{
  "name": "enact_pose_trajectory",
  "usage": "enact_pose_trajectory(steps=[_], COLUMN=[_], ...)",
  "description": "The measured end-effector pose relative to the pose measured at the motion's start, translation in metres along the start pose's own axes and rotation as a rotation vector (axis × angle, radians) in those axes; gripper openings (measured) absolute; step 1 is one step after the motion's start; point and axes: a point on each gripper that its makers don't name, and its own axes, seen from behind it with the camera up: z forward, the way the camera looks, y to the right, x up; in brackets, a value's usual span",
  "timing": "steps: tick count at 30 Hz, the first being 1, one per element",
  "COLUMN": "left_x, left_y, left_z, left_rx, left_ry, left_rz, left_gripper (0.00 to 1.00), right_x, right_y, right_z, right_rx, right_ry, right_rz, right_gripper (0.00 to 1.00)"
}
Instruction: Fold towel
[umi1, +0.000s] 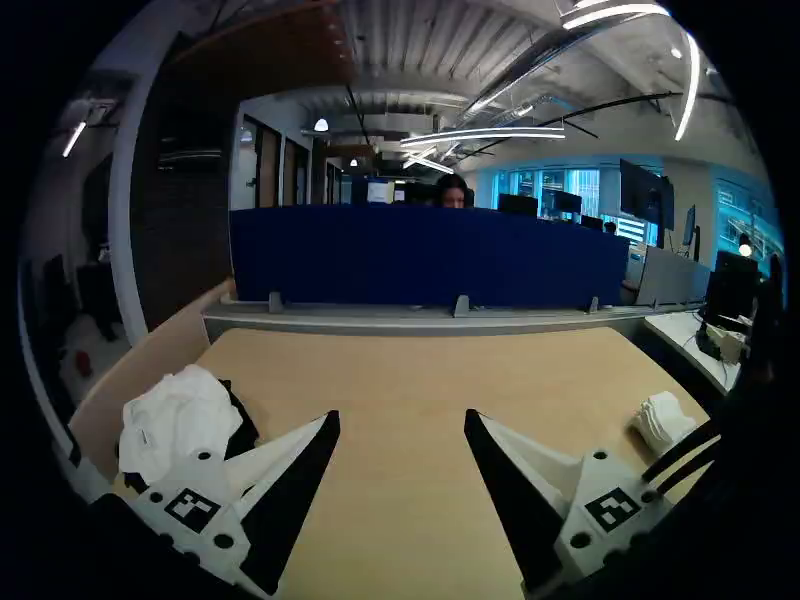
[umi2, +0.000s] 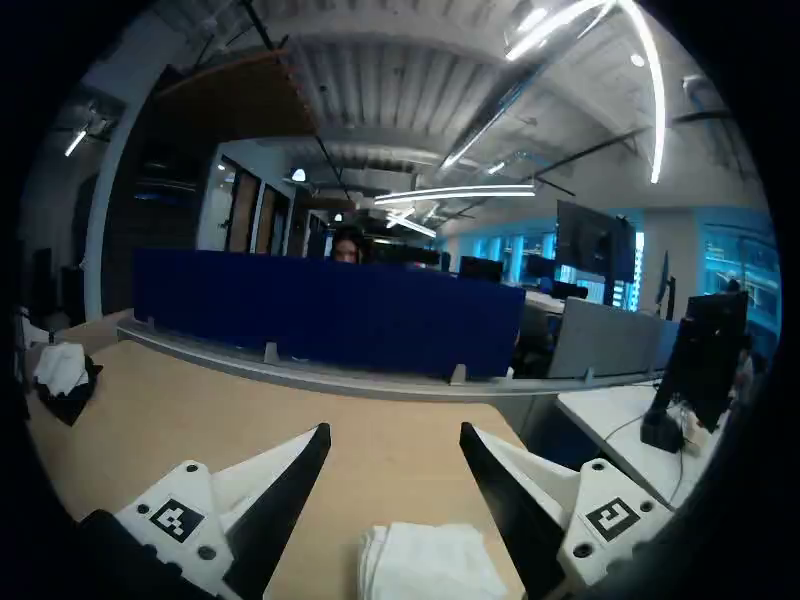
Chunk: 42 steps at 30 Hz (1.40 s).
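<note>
Pale wood tabletop (umi1: 420, 380) runs bare and flat from the near edge to the far edge, leaving wide open room across its middle.

Left gripper view:
- The left tool (umi1: 401, 414) hangs over the near middle of the tabletop, its two fingers spread wide with nothing between them.
- A crumpled towel (umi1: 175, 415), white, lies heaped at the near left, close to the left edge, and partly covers a black item (umi1: 240, 425).
- A folded towel (umi1: 665, 420), white and stacked, sits at the near right, just beside the right edge.
- The far edge is closed off by a grey rail (umi1: 420, 318) carrying a blue partition (umi1: 430, 255). A person (umi1: 451, 190) shows above it.
- A raised wooden side panel (umi1: 150, 365) borders the left edge.

Right gripper view:
- The right tool (umi2: 394, 428) stands over the near right part of the tabletop, fingers apart and holding nothing.
- The folded towel lies on the wood low in this view, between the two spread fingers. Neither finger is seen pressing on it.
- The right edge of the tabletop passes just past the right finger. Beyond a gap stands a neighbouring desk (umi2: 610, 415) with a dark monitor (umi2: 705, 345).
- The crumpled towel shows far off to the left, well apart from this tool, with bare wood between.
</note>
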Motion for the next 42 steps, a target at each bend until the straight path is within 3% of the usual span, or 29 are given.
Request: enact_pose_trajectory(steps=[6,15,30,42], left_x=[0.028,0.062,0.066,0.055], left_y=[-0.010,-0.027,-0.028,-0.019], left_z=[0.002,0.002,0.009,0.017], left_rx=[0.021,0.048,0.032,0.038], left_ry=[0.090,0.199,0.232,0.245], left_rz=[0.028,-0.007,0.007,0.091], left_gripper=[0.92,0.92,0.92,0.92], right_x=[0.016,0.037,0.042,0.047], right_y=[-0.032,-0.081,-0.107,-0.135], right_z=[0.003,0.007,0.015,0.017], right_rx=[0.018,0.064,0.085,0.116], right_ry=[0.030,0.084,0.076,0.071], right_rz=[-0.003,0.053,0.107,0.118], right_gripper=[1.00,1.00,1.00,1.00])
